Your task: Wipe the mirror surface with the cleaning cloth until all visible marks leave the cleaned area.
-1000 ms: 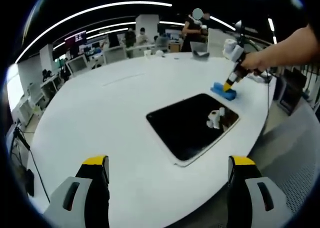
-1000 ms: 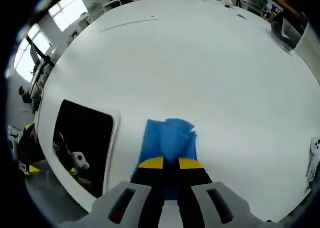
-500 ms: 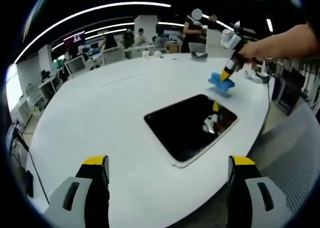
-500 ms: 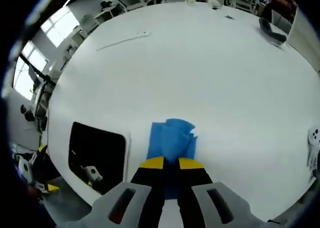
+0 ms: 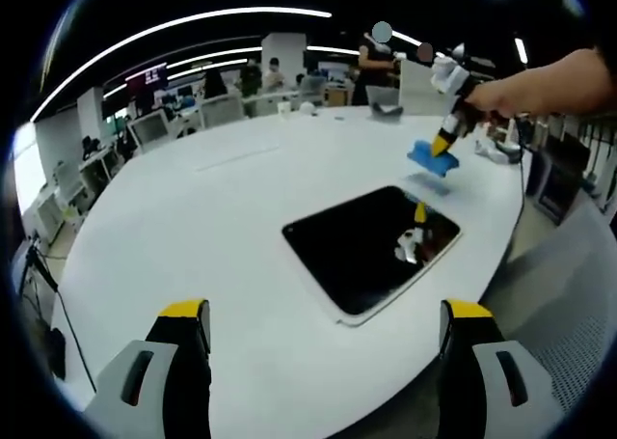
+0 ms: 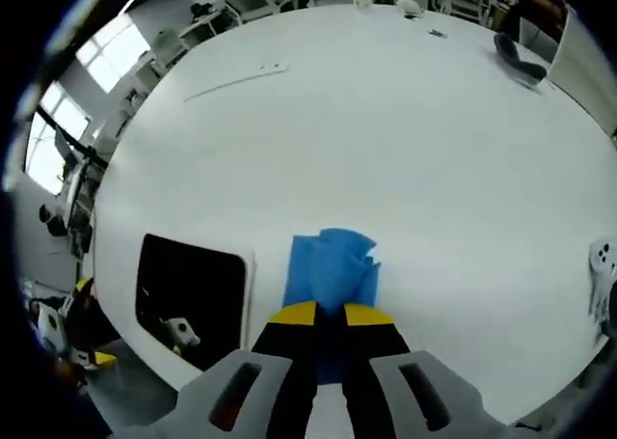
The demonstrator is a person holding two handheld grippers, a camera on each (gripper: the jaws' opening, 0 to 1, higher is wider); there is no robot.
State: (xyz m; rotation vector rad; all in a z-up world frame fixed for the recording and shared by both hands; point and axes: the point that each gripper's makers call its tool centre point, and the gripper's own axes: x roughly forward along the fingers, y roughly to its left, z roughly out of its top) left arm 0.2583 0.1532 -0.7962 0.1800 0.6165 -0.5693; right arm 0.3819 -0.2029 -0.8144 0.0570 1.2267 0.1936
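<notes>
A dark rectangular mirror (image 5: 371, 246) lies flat on the round white table (image 5: 193, 227); it also appears at the lower left of the right gripper view, mirror (image 6: 188, 289). My right gripper (image 6: 330, 313) is shut on a folded blue cleaning cloth (image 6: 331, 270), held in the air above the table. In the left gripper view that right gripper (image 5: 446, 145) and the blue cloth (image 5: 431, 157) hang beyond the mirror's far right corner, held by a person's arm. My left gripper (image 5: 326, 321) stands open near the table's front edge, nothing between its fingers.
A white controller-like object (image 6: 604, 265) lies at the table's right edge. A dark object (image 6: 519, 58) and small items sit at the far side. Desks, monitors and people (image 5: 253, 72) fill the room behind. The table's edge drops off to the floor (image 5: 569, 294) at right.
The right gripper lifted the blue cloth off the table beside the mirror and now holds it a little higher. The left gripper has stayed put.
</notes>
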